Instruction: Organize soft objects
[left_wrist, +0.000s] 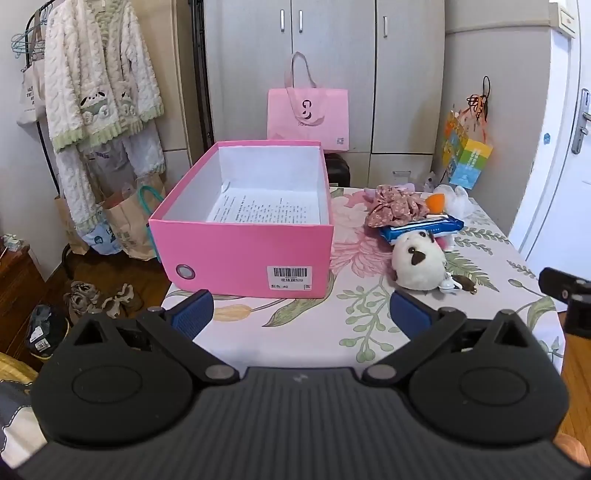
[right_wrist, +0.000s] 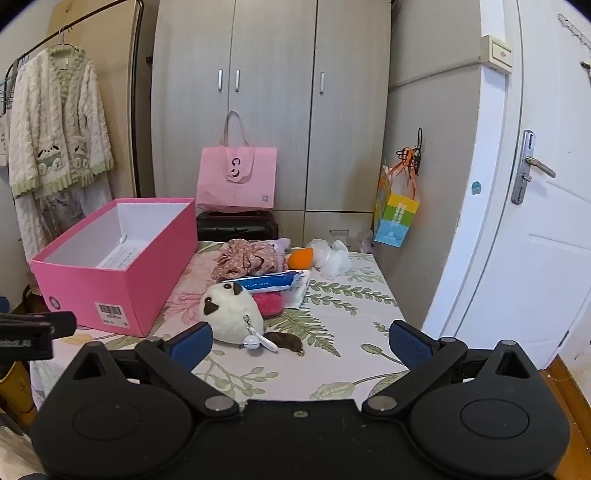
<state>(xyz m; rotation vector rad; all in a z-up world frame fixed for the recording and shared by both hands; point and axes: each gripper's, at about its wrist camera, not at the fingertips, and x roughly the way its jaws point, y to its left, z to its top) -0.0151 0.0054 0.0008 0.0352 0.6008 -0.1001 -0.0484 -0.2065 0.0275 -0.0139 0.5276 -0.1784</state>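
Observation:
An open pink box (left_wrist: 243, 254) (right_wrist: 110, 291) stands on the left of the floral table, holding only a printed sheet (left_wrist: 264, 210). Right of it lies a pile of soft things: a white plush toy (left_wrist: 419, 264) (right_wrist: 231, 312) with a keychain, a floral scrunchie (left_wrist: 397, 208) (right_wrist: 247, 256), a blue tissue pack (left_wrist: 421, 227) (right_wrist: 271, 282), a magenta pom-pom (right_wrist: 267, 302), an orange-and-white plush (left_wrist: 448, 201) (right_wrist: 321, 256). My left gripper (left_wrist: 301, 314) is open and empty at the near table edge before the box. My right gripper (right_wrist: 301, 341) is open and empty just short of the plush toy.
A pink tote bag (left_wrist: 308, 118) (right_wrist: 236, 177) and dark suitcase (right_wrist: 236, 225) sit behind the table by the wardrobe. A colourful gift bag (left_wrist: 467, 155) (right_wrist: 395, 218) hangs at right near the white door (right_wrist: 535, 221). A clothes rack (left_wrist: 99, 92) stands at left.

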